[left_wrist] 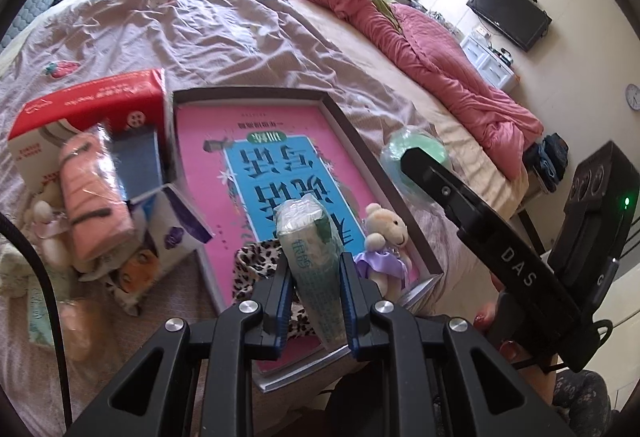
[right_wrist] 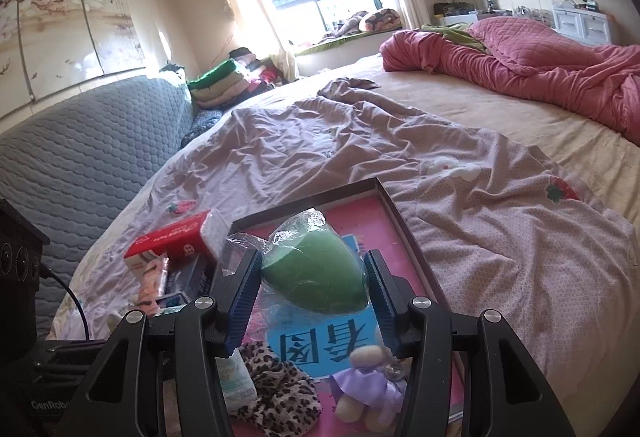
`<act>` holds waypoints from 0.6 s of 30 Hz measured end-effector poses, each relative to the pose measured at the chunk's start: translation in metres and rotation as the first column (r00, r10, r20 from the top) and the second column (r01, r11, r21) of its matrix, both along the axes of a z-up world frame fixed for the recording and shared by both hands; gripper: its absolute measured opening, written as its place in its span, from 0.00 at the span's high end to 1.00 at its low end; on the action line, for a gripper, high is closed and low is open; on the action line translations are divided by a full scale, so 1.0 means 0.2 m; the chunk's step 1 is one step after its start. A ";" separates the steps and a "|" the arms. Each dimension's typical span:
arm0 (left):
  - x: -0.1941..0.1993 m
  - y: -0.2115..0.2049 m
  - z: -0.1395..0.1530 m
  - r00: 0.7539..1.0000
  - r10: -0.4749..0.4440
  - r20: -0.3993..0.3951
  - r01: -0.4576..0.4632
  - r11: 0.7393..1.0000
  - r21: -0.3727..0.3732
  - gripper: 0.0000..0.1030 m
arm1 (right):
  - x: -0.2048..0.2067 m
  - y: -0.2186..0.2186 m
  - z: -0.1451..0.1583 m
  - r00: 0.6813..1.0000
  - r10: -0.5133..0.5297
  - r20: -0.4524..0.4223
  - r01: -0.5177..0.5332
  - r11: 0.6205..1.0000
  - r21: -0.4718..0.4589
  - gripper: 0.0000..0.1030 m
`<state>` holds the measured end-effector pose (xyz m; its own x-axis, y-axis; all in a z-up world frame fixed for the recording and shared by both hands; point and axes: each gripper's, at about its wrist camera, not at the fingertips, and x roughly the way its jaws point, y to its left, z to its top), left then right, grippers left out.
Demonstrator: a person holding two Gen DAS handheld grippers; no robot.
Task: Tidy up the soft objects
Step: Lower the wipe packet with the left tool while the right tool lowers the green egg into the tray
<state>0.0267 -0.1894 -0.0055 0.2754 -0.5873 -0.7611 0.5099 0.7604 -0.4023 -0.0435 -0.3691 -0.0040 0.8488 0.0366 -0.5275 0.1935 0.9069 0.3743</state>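
Now the left gripper (left_wrist: 314,291) squeezes a green tissue pack (left_wrist: 316,265) between its blue fingers, above the pink tray (left_wrist: 384,173). Next, the right gripper (right_wrist: 314,297) pinches a bagged green sponge (right_wrist: 316,273), also over that tray.

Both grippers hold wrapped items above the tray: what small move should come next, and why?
Probably lower the left gripper and set its tissue pack onto bare pink tray floor. Its jaws are shut on the pack just above the tray, while the leopard cloth and teddy bear already lie inside.
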 end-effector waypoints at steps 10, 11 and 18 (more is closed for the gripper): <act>0.05 -0.03 -0.08 1.000 0.006 -0.017 -0.005 1.000 0.022 0.78 | 0.07 0.04 -0.07 0.997 0.048 -0.061 -0.049 0.999 -0.015 0.47; 0.05 -0.03 -0.09 1.000 0.007 -0.017 -0.007 0.999 0.032 0.78 | 0.07 0.05 -0.07 0.996 0.053 -0.067 -0.055 0.998 -0.021 0.47; 0.08 -0.03 -0.12 0.999 0.016 -0.035 -0.015 0.999 0.047 0.78 | 0.11 0.07 -0.11 0.992 0.071 -0.106 -0.074 0.997 -0.028 0.47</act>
<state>0.0422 -0.1960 -0.0305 0.2568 -0.5466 -0.7970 0.4842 0.7865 -0.3834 -0.0224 -0.3551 -0.0256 0.7848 0.0777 -0.6149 0.1632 0.9312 0.3259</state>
